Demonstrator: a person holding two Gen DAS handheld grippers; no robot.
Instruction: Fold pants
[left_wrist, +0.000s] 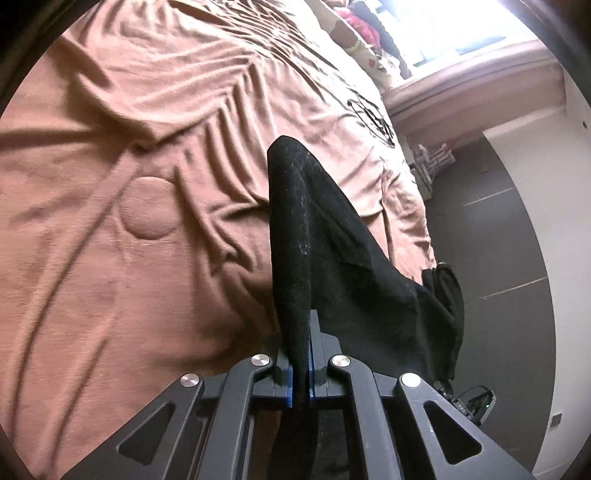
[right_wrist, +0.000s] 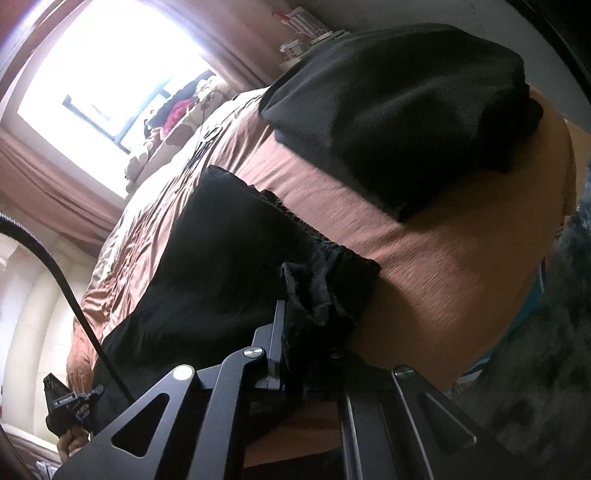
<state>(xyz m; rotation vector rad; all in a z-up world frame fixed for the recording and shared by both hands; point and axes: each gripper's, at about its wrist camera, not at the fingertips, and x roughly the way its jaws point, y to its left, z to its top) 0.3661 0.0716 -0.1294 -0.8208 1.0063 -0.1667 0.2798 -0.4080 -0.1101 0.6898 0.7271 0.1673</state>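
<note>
Bed (left_wrist: 147, 184): covered in a wrinkled brown bedspread with an embossed round mark. Window (right_wrist: 110, 74): bright, overexposed daylight, dark frame bar across it. Curtains (right_wrist: 48, 177): dusty pink, gathered beside and above the window. Floor (left_wrist: 491, 236): dark grey, with pale seam lines. Wall (left_wrist: 535, 177): white. Headboard (right_wrist: 40, 295): cream, padded, in vertical panels. Rug (right_wrist: 554, 332): dark, shaggy, beside the bed.

Matt black knit pants (left_wrist: 325, 236), wrinkled brown cloth bedspread (left_wrist: 110, 184), matt black tool (left_wrist: 301, 354)
</note>
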